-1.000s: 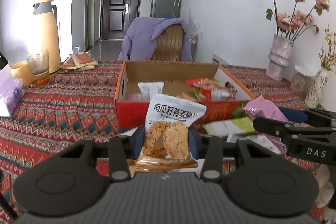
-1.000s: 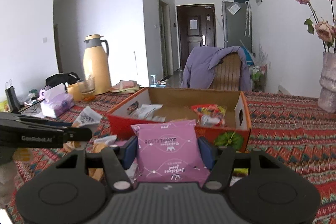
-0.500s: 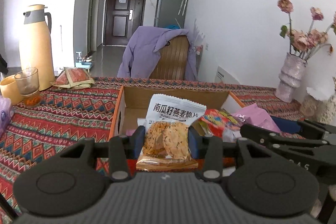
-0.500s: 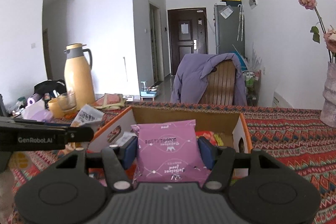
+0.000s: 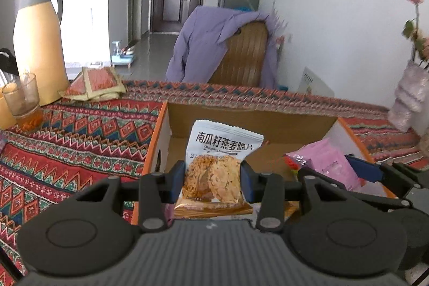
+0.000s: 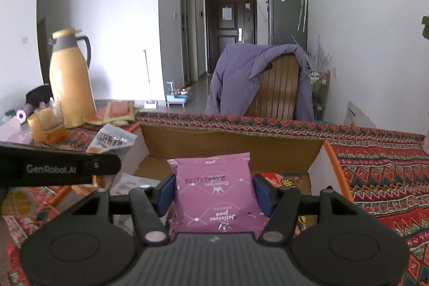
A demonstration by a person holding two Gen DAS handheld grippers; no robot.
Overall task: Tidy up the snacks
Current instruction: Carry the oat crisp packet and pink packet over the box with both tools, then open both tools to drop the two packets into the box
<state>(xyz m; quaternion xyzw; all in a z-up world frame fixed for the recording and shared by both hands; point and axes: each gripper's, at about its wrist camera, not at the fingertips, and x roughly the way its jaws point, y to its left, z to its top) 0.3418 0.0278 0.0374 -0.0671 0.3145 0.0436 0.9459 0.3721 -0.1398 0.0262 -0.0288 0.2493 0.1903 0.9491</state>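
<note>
Two snack packets are held over one open cardboard box [image 5: 249, 122], which rests on the bench [image 5: 67, 136] under a red patterned cloth. The box has orange outer edges and a brown inner far wall. Beyond the far edge of the bench stands a wooden chair [image 6: 278, 90] draped with a purple garment [image 6: 238, 74]. At the far left of the bench stands a tan thermos jug [image 5: 37, 44], with a glass of amber liquid [image 5: 24, 101] just near of it.

The left gripper [image 5: 213, 181] is clenched on a white oat crisp packet [image 5: 214, 173]; both blue fingers [image 5: 178, 178] press its sides. The packet stands upright over the near left part of the box. The right gripper [image 6: 213, 192] grasps a pink snack packet [image 6: 214, 195], its printing upside down, with the fingers [image 6: 167, 189] pressing both sides. This packet hangs over the near middle of the box. In the right wrist view, a red wrapped item [image 6: 284, 181] lies inside the box to the right of the pink snack packet, and a pale packet [image 6: 131, 181] lies inside to the left.
</note>
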